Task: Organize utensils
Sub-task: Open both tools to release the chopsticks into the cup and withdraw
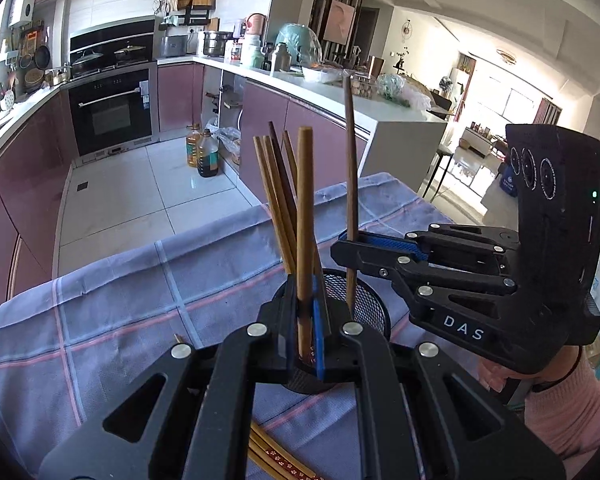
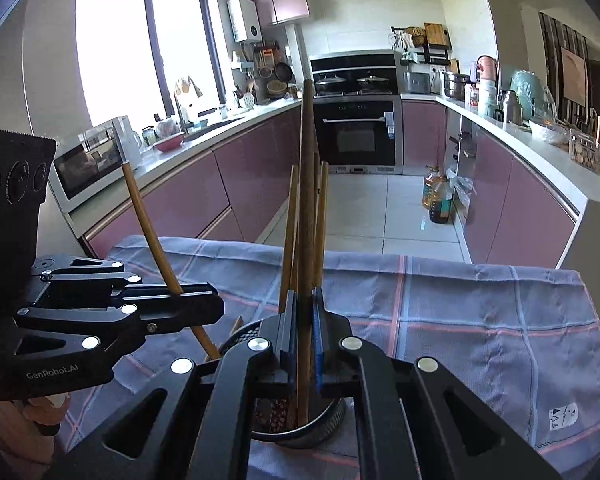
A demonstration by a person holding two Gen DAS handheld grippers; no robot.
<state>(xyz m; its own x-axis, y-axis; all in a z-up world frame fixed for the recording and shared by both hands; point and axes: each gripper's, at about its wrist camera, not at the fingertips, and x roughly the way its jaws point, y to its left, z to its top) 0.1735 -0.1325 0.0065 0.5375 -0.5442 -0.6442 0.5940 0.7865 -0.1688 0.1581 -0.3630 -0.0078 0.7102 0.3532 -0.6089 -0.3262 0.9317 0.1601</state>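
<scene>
On the checked cloth [image 1: 112,300] that covers the table, a few loose chopsticks [image 1: 276,458] lie by the near edge, partly hidden under the left gripper [image 1: 308,332]. That gripper is clenched on a light wooden chopstick [image 1: 305,216], held nearly upright with its lower end inside the black mesh holder [image 1: 366,300]. In the right wrist view the same stick leans left, its tip reaching the holder's rim. The holder stands on the cloth between the two grippers, nearer the near edge than the far one, and already carries a bundle of standing chopsticks [image 1: 278,200] that fan out above its rim.

Just right of the bundle, a dark chopstick [image 1: 351,184] stands almost vertical, grasped partway down its length by the right gripper [image 1: 342,246], whose jaws are pressed tight on it. Its lower end dips into the holder. In the right wrist view this dark stick rises straight up between the blue-padded fingers [image 2: 318,344], with the bundle close behind it and the holder's mouth directly below.
</scene>
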